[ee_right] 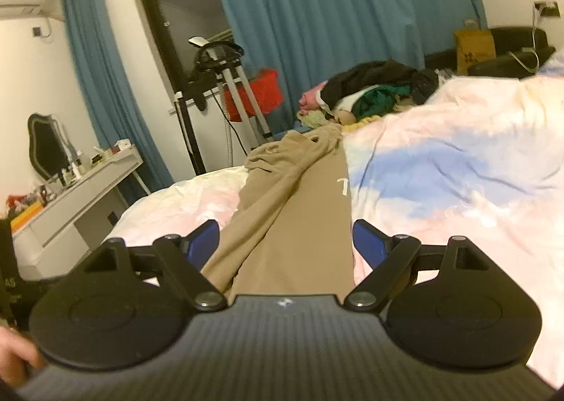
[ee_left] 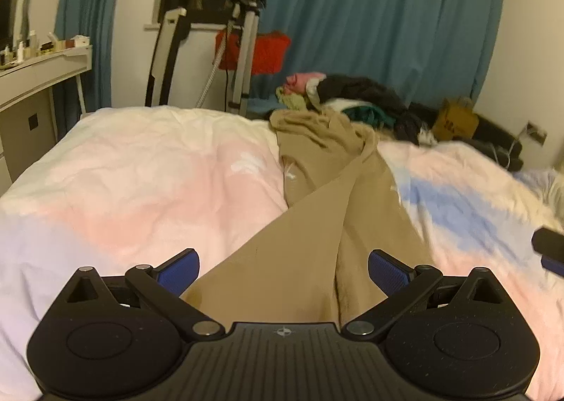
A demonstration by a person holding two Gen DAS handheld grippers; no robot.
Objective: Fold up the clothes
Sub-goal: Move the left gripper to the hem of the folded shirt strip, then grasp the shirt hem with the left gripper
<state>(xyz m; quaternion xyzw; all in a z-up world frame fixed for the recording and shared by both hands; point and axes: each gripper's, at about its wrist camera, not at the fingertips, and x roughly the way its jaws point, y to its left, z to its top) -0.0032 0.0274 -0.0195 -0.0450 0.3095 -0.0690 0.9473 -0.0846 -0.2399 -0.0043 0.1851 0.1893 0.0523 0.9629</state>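
A pair of tan trousers (ee_left: 317, 210) lies stretched along the bed, waistband bunched at the far end, legs running toward me. My left gripper (ee_left: 283, 268) is open, its blue pads either side of the near leg ends, just above the cloth. The same trousers show in the right wrist view (ee_right: 292, 217). My right gripper (ee_right: 285, 242) is open too, straddling the near part of a leg. Neither gripper holds anything. The right gripper's tip (ee_left: 550, 249) shows at the right edge of the left wrist view.
The bed has a pink, white and blue duvet (ee_left: 141, 182). A pile of mixed clothes (ee_left: 352, 97) lies at the far end. Beyond stand a metal stand (ee_left: 243, 48), a red bag (ee_left: 264, 52), teal curtains, a white dressing table (ee_left: 38, 73) and a brown paper bag (ee_right: 474, 46).
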